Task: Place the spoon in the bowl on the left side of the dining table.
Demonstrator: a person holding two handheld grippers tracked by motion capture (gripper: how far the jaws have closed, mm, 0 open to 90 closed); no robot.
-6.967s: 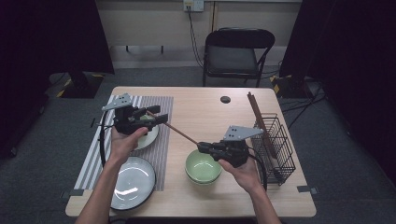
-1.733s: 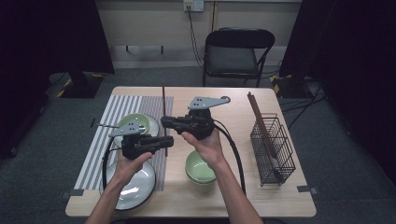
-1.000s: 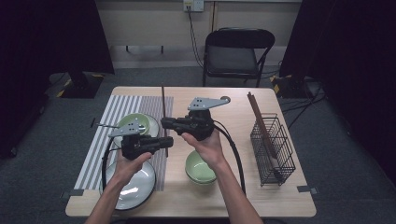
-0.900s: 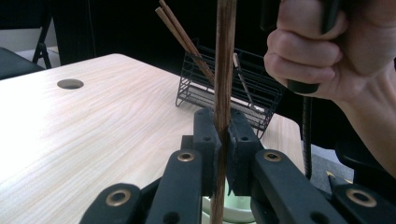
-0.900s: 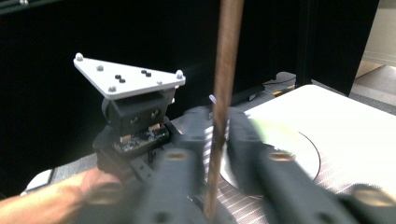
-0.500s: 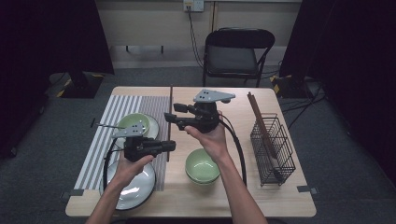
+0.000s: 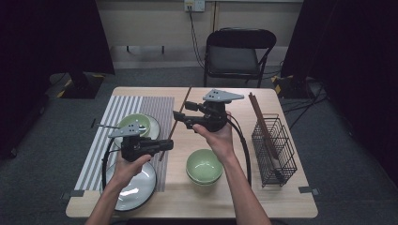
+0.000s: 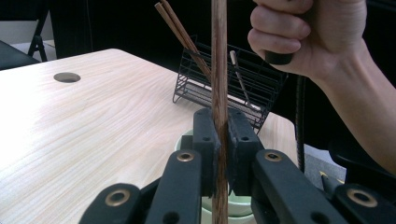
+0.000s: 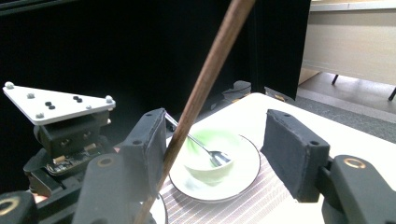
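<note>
A striped placemat [image 7: 123, 123] covers the tabletop's [image 7: 234, 197] left side. On it, toward the far edge, a small green bowl [image 7: 136, 123] with a spoon [image 9: 205, 148] sits on a white saucer [image 7: 154, 126]; a large plate [image 7: 136, 190] lies at the near left corner. A green bowl [image 7: 204, 166] stands mid-table near the front edge, a black wire rack [image 7: 274, 150] with chopsticks [image 7: 257, 108] by the right edge.

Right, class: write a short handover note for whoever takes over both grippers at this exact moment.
Left gripper: shut on the chopstick, near its lower end.
Right gripper: jaws have just been opening; the chopstick stands between them, against one pad, no longer clamped.
Things: more chopsticks lean in the wire basket at the table's right; small bowl with spoon on the striped mat; green bowl near the front.
Done: chopstick passed to the left gripper.
Left: draw the right gripper clear; probably lay the chopstick at the place setting.
</note>
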